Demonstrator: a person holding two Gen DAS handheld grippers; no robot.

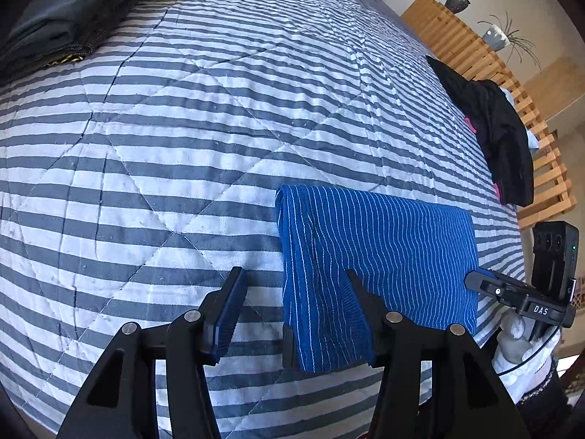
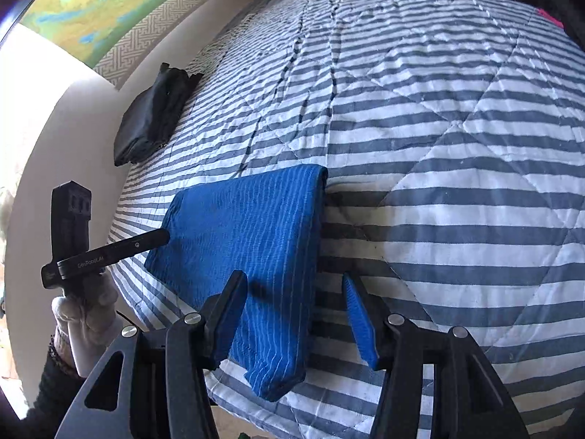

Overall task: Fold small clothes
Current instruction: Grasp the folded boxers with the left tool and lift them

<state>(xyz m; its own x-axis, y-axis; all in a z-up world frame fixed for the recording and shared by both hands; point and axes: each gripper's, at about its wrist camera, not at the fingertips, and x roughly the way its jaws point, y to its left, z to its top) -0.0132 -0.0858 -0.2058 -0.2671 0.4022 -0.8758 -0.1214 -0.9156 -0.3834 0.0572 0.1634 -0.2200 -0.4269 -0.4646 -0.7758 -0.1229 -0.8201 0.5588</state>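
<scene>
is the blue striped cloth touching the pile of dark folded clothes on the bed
Apart. The right wrist view shows the blue striped cloth and the dark folded pile separated by bare striped quilt.

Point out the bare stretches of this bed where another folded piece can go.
Free: the striped quilt between the dark folded stack and the blue garment. Crowded: the black pile by the slatted edge.

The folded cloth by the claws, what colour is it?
Bright blue with thin white stripes, clearest in the left wrist view.
</scene>
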